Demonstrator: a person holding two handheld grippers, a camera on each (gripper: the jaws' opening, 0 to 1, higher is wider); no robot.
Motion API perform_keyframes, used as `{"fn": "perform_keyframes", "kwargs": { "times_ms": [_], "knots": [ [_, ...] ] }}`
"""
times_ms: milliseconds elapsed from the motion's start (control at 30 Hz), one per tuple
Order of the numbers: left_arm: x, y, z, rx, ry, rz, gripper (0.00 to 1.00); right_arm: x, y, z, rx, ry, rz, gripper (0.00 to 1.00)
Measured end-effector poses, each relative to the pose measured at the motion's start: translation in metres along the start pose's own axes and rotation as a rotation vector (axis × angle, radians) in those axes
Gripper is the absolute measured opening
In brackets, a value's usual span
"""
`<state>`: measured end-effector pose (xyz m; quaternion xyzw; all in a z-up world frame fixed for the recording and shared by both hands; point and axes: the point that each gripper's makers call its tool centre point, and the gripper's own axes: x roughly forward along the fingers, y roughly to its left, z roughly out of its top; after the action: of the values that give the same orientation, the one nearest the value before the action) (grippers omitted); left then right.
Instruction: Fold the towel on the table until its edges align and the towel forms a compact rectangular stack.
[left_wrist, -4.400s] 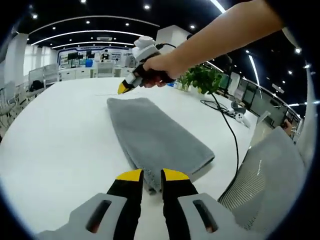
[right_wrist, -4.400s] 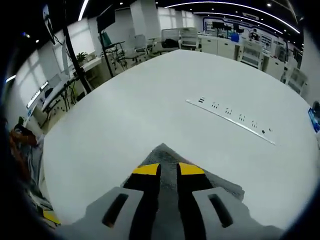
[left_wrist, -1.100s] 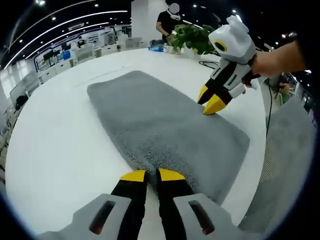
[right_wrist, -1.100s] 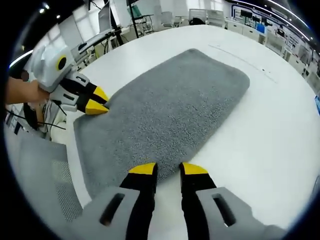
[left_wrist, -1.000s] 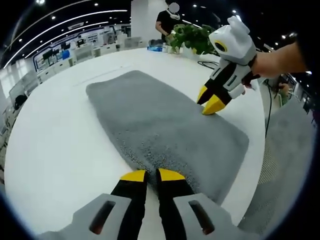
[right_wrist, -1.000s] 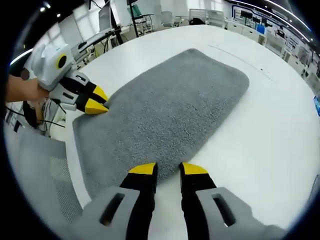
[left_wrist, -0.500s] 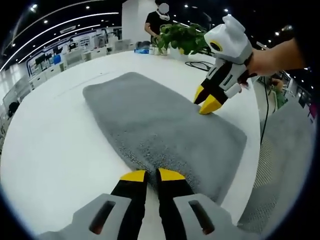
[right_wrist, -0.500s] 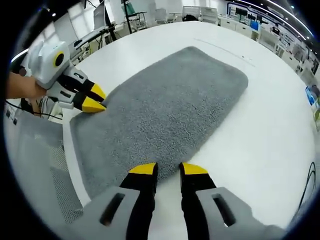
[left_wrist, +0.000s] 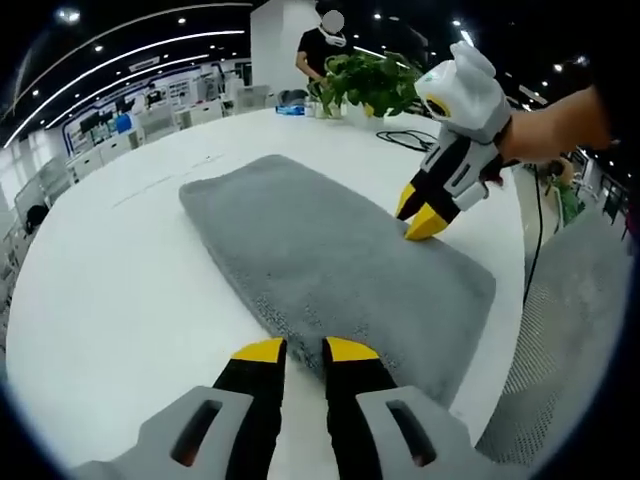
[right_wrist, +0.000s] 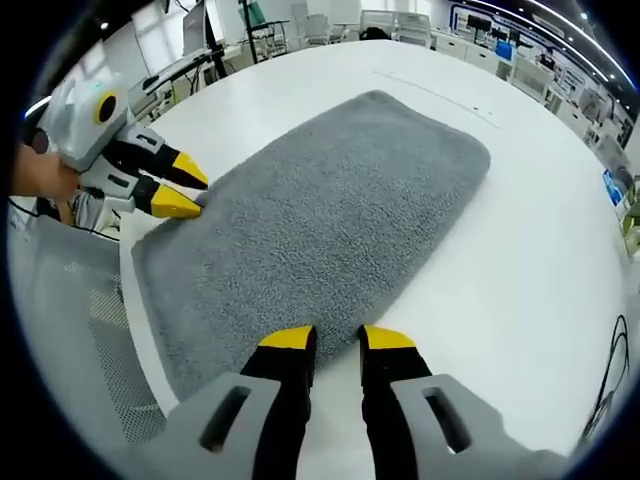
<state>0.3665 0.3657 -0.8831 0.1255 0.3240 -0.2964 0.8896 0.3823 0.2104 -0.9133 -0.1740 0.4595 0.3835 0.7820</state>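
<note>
Where the table (left_wrist: 100, 270) spreads white, a flat, folded grey towel (left_wrist: 320, 260).

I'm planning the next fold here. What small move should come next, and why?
Probably close both grippers on the towel edges. The left gripper sits at one long edge and the right gripper at the opposite one, jaws slightly apart, and the towel lies flat on the table.

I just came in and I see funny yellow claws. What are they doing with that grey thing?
A person holds a gripper in each hand and is folding a grey towel on a white table. The towel lies flat as a long folded rectangle. The left gripper sits at one long edge, the right gripper at the opposite one, jaws slightly apart. Nothing is lifted yet.
</note>
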Motion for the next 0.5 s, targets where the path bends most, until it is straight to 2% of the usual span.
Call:
{"fn": "perform_keyframes", "kwargs": {
  "times_ms": [33,100,133,167,200,233,367,500],
  "knots": [
    [0.000,-0.003,0.003,0.007,-0.005,-0.010,0.15,0.000,0.000,0.000,0.000,-0.003,0.000,0.16],
    [0.006,-0.018,0.006,0.035,-0.002,-0.084,0.14,0.000,0.000,-0.001,-0.003,-0.015,0.003,0.16],
    [0.007,-0.020,0.004,0.045,0.007,-0.094,0.14,0.000,0.000,0.000,0.018,-0.021,0.005,0.16],
    [0.010,-0.025,-0.003,0.066,0.053,-0.114,0.14,-0.001,0.000,-0.001,0.031,-0.019,0.006,0.16],
    [0.010,-0.024,-0.007,0.077,0.076,-0.094,0.14,-0.001,0.001,-0.001,0.030,-0.014,0.008,0.16],
    [0.013,-0.024,-0.005,0.072,0.063,-0.084,0.14,-0.002,0.002,-0.003,0.015,-0.007,0.012,0.16],
    [0.013,-0.025,-0.014,0.061,0.103,-0.086,0.15,-0.003,0.002,-0.003,0.019,-0.032,0.019,0.17],
    [0.010,-0.022,-0.013,0.033,0.103,-0.084,0.16,-0.008,0.001,0.001,0.027,-0.064,0.049,0.19]
  ]
}}
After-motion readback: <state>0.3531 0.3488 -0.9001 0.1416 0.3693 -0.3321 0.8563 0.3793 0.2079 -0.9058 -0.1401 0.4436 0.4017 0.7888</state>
